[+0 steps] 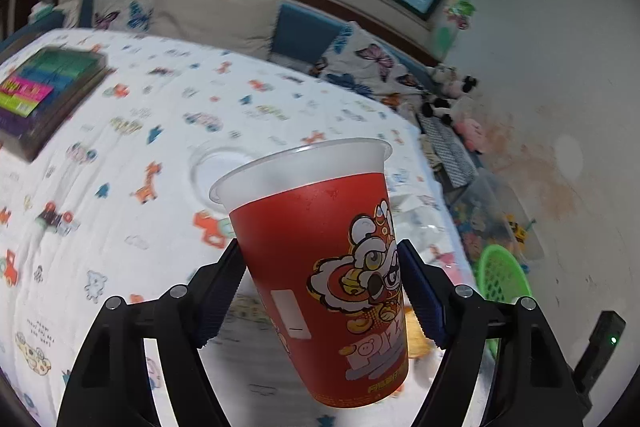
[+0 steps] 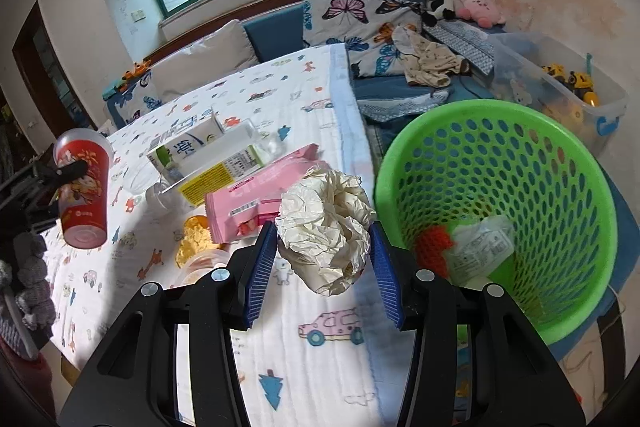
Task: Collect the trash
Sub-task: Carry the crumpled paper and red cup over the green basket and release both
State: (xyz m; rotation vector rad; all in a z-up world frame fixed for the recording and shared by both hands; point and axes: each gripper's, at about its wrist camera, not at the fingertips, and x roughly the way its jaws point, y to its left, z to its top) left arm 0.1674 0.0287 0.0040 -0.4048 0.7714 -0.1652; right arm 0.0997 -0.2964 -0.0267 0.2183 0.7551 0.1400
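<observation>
Holding red cup (image 1: 320, 259) between left tongs (image 1: 320, 291) | paper wad (image 2: 324, 227) between right tongs (image 2: 324, 267)

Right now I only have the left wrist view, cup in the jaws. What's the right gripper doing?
Observer: The right gripper is shut on a crumpled paper ball, close beside the green basket.
Operator: Basket empty?
Observer: No. A red item and a clear wrapper lie at its bottom.
Operator: What trash is on the table?
Observer: A pink packet and a milk carton, lying side by side on the cloth, among other bits.
</observation>
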